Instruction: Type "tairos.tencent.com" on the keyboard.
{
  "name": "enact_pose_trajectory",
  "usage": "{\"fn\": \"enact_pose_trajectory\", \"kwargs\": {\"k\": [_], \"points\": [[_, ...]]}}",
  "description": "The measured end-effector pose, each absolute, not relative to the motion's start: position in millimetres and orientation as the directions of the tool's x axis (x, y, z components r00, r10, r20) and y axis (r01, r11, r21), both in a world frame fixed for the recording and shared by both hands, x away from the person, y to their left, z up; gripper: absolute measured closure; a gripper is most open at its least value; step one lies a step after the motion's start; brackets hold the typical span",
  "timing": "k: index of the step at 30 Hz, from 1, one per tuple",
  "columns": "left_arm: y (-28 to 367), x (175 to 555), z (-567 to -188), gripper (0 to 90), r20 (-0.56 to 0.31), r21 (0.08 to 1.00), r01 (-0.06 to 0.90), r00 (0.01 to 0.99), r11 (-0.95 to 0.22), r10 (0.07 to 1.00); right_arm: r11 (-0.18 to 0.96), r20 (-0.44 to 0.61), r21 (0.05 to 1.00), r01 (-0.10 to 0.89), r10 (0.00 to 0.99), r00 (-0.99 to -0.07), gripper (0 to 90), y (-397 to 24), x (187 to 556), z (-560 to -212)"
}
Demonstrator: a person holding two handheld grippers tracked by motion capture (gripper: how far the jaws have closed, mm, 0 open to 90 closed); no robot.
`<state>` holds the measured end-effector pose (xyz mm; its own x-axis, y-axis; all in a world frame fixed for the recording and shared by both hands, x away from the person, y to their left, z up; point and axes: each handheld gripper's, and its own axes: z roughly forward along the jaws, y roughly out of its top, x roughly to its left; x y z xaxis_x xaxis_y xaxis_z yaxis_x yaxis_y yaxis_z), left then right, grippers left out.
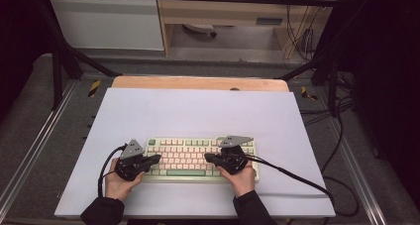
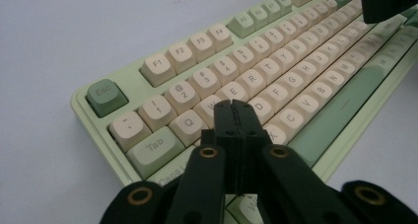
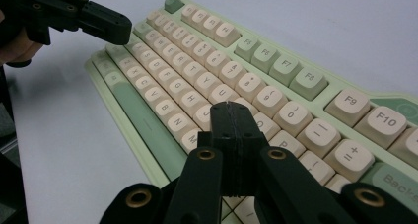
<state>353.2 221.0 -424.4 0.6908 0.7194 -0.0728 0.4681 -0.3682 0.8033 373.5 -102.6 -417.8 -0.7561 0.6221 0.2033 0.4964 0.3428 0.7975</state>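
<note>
Flanking keyboard (image 1: 190,158): bare white mat (image 1: 198,108)

"Esc", "Tab" on keyboard (image 2: 256,81) keys

A wooden table (image 1: 198,83) carries a white sheet (image 1: 198,111), with a green keyboard (image 1: 198,158) on it.

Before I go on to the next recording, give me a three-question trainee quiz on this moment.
1. True or false: both grippers' jaws are shut with nothing between them.
2. Which end of the keyboard is the left gripper over: A) the Esc end, B) the Backspace end?
3. What does the keyboard lie on?

Key:
1. True; the right gripper is shut too.
2. A.
3. A white sheet over the wooden table.
</note>
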Motion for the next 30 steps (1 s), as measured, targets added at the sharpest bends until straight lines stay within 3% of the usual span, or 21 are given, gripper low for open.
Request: {"fn": "enact_pose_trajectory", "kwargs": {"k": [30], "points": [[220.9, 353.4, -424.7, 90.0, -0.071, 0.803, 0.468, 0.691, -0.37, 0.72, 0.377, 0.18, 0.767, 0.518, 0.65, -0.739, 90.0, -74.6, 393.6, -431.1]]}}
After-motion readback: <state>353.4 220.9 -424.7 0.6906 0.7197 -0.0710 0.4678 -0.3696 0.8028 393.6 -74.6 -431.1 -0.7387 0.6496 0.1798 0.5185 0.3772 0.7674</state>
